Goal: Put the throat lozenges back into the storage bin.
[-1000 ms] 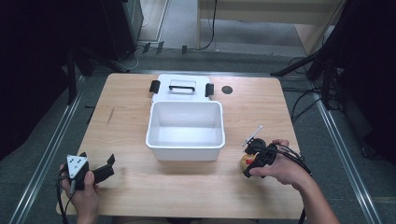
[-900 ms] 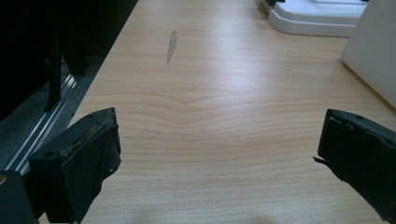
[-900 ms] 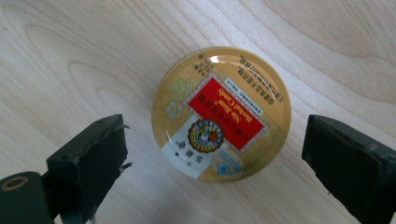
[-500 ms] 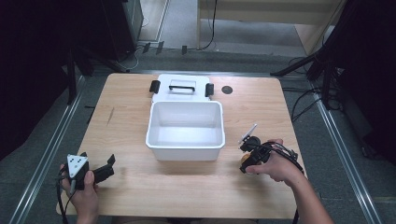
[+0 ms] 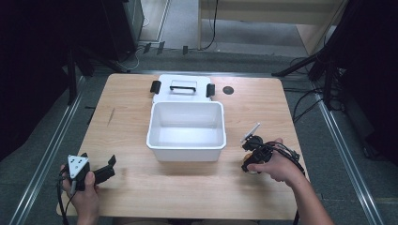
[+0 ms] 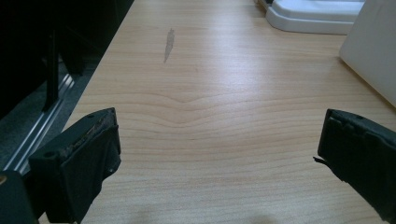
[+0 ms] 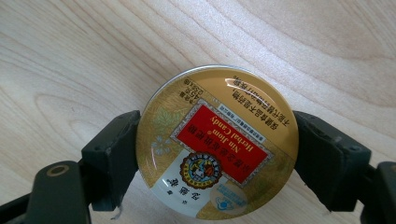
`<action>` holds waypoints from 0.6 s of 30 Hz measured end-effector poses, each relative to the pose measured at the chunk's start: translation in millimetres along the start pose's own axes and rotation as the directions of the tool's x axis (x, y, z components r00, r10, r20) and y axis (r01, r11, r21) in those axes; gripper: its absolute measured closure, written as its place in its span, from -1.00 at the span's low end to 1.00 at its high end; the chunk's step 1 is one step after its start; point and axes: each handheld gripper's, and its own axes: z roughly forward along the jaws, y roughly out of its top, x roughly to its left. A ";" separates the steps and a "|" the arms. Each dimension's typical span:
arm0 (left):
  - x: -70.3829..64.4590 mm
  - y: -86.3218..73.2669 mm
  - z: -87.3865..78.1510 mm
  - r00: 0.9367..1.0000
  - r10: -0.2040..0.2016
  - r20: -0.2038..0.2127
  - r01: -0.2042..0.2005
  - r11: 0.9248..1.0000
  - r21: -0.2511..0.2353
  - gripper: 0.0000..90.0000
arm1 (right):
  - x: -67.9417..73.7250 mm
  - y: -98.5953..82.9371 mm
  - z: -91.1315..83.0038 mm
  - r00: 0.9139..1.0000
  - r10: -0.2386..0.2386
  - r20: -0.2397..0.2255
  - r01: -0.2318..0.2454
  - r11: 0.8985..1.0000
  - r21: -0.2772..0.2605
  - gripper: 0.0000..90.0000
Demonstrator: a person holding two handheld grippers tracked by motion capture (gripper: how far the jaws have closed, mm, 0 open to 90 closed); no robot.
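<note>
From the high view, the wooden table (image 5: 141, 187) carries one white bin (image 5: 186, 130), open-topped, near its middle, and one white lid (image 5: 183, 88) with a dark handle and two dark clips lying flat just behind the bin and touching its far edge. One small dark round mark (image 5: 228, 90) sits on the tabletop just right of the lid. Two grippers are in play: the left gripper (image 5: 109, 167) rests low at the near left corner in the person's left hand (image 5: 82, 197), well apart from the bin, its jaws spread with nothing between them; the right gripper (image 5: 250, 164) points down at the table near the bin's right front corner, held by the right hand (image 5: 274, 168), with a glimpse of something round and gold under it. In the left gripper view, the two black jaws stand wide apart over bare wood, touching nothing, with the bin's wall (image 6: 373, 51) off to the right and the lid (image 6: 317, 14) farther off. In the right gripper view, one round gold candy tin (image 7: 217, 142) with a red label lies flat on the wood, and the two jaws press against its opposite sides, closed on it.
</note>
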 end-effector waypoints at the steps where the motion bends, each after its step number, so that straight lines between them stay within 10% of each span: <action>1: -0.1 0.0 0.1 1.000 -0.001 -0.001 0.001 1.000 -0.001 -1.00 | -0.3 -0.2 -1.3 1.000 -0.003 -0.003 0.003 1.000 -0.002 -0.54; 18: 0.2 0.1 -0.1 1.000 0.000 0.000 0.000 1.000 0.001 -1.00 | -9.2 7.6 -36.0 1.000 -0.015 -0.005 0.015 0.999 -0.039 -0.54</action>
